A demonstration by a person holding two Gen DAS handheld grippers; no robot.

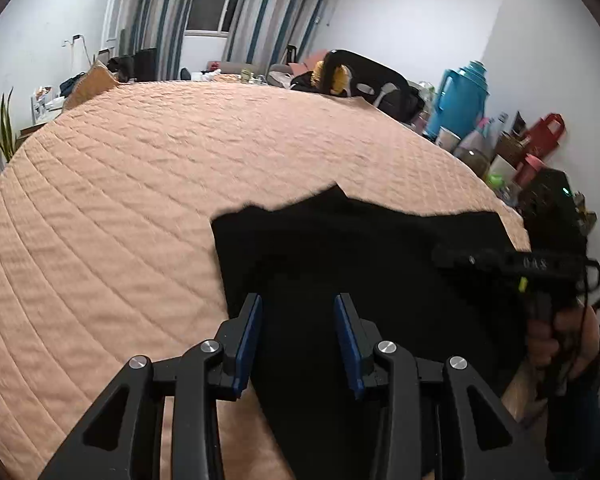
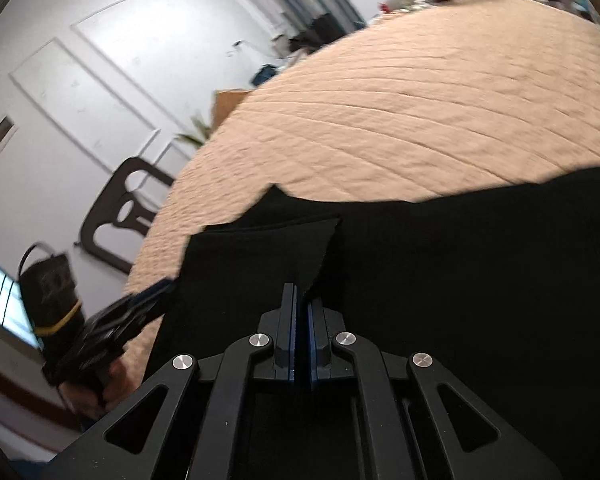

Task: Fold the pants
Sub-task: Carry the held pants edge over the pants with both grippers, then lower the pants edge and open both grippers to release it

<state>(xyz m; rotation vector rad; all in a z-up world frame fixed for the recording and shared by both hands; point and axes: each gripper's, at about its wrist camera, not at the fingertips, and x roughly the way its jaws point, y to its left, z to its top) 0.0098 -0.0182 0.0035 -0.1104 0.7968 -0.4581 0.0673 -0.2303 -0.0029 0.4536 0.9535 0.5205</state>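
R gripper (image 2: pixel 301 312) pinching pants (image 2: pixel 440 280), quilt (image 2: pixel 420 112) beyond

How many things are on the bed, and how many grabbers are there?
Black pants: 1
Hand-held grippers: 2, the left hand-held gripper open over the pants, the right hand-held gripper shut on the pants
Total: 3, on the peach quilt.
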